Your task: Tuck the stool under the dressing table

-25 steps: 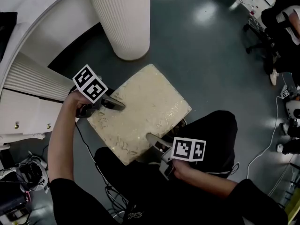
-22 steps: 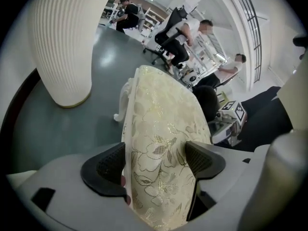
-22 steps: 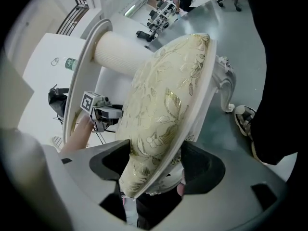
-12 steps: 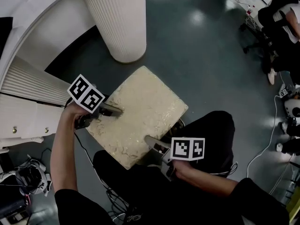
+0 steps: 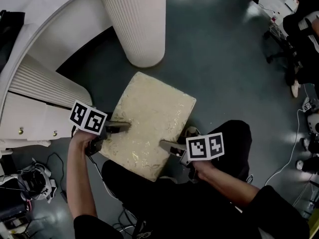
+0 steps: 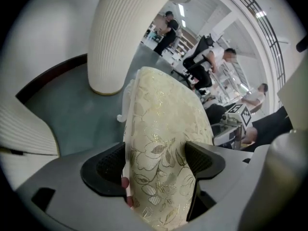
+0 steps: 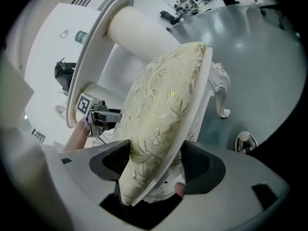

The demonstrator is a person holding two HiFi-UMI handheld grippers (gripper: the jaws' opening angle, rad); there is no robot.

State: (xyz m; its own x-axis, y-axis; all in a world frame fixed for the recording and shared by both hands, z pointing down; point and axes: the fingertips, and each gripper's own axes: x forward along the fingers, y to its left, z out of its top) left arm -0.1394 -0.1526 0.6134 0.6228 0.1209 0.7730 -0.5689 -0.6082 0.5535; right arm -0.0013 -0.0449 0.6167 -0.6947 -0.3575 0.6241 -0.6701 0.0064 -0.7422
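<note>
Stool (image 5: 152, 121) stands on the grey floor (image 5: 224, 59) in the middle of the head view. It is turned at an angle, with its far corner just beside the fluted column (image 5: 137, 19) at top centre. The table (image 5: 47, 14) curves across the upper left. The dark opening beneath it lies between the column and the ribbed drawer unit (image 5: 35, 86) at the left edge. The stool is outside that opening, so the tucking looks not yet done.

The left gripper (image 5: 118, 127) is clamped on the stool's left edge. Its own view shows the padded gold-patterned top filling the gap, with both pads pressed against it. The right gripper (image 5: 167, 145) bites the opposite edge at lower right. There its jaws close over both the padding and the white frame beneath.

Holding two facing edges probably gives control over the stool's heading as well as its travel. That seems to matter here, because the seat has to be squared up to pass between the column and the drawer unit. The remaining move is likely a push toward the upper left.
</note>
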